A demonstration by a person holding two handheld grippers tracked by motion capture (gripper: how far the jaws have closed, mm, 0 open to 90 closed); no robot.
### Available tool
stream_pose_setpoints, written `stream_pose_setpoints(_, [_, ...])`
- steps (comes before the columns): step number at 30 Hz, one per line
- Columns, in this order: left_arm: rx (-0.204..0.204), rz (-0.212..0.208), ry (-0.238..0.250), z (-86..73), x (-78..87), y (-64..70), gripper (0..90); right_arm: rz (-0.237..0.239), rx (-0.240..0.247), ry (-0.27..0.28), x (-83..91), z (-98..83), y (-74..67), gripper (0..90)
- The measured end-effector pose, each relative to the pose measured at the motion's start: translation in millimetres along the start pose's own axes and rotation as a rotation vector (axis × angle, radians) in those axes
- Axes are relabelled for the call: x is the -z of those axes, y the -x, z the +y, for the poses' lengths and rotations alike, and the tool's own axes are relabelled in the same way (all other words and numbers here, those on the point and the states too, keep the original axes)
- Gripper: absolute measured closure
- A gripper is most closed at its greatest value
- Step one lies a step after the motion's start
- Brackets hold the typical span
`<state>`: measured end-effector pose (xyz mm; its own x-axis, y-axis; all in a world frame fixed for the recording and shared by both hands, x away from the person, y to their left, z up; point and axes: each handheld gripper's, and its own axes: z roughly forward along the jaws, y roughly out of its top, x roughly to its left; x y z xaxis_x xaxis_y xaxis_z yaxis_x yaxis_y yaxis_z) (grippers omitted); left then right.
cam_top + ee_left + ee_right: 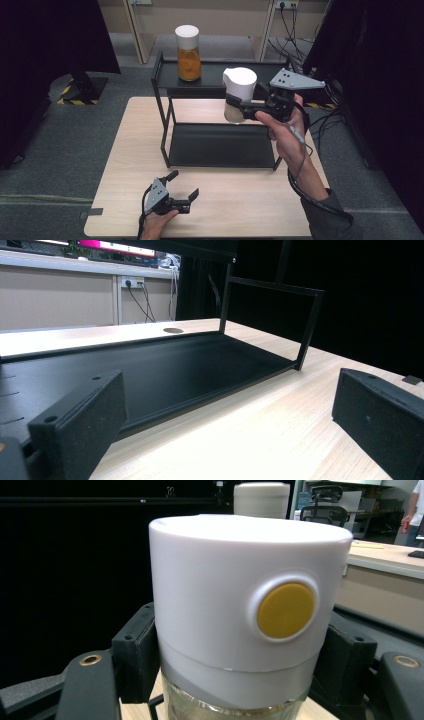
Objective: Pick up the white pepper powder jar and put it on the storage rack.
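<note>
Jar clamped in right gripper, above rack top shelf's right end, not yet placed; left gripper jaws open, empty.

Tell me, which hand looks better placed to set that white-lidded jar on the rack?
The right. Its gripper already clamps the white-lidded jar beside the rack's top shelf. The left gripper rests open on the table, holding nothing.

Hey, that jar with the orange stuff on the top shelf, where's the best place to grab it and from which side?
Grip the orange-filled jar across its glass body, just under the white lid. It stands upright near the left end of the top shelf, so coming level from the front, the person's side, looks best. The open left hand-held gripper is free.
</note>
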<state>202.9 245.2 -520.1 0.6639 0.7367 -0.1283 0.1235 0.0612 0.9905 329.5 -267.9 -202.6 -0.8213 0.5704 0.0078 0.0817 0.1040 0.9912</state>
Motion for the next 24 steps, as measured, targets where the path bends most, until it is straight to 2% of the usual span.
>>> stream_pose_setpoints(9, [0.002,0.000,0.001,-0.1,0.4,-0.4,0.6,-0.026,-0.003,-0.010,-12.5,21.5,2.2,30.6])
stream_pose_setpoints(24, [0.001,-0.004,-0.001,-0.2,0.3,-0.5,0.6,-0.126,-0.005,0.000,-39.1,42.9,5.4,30.6])
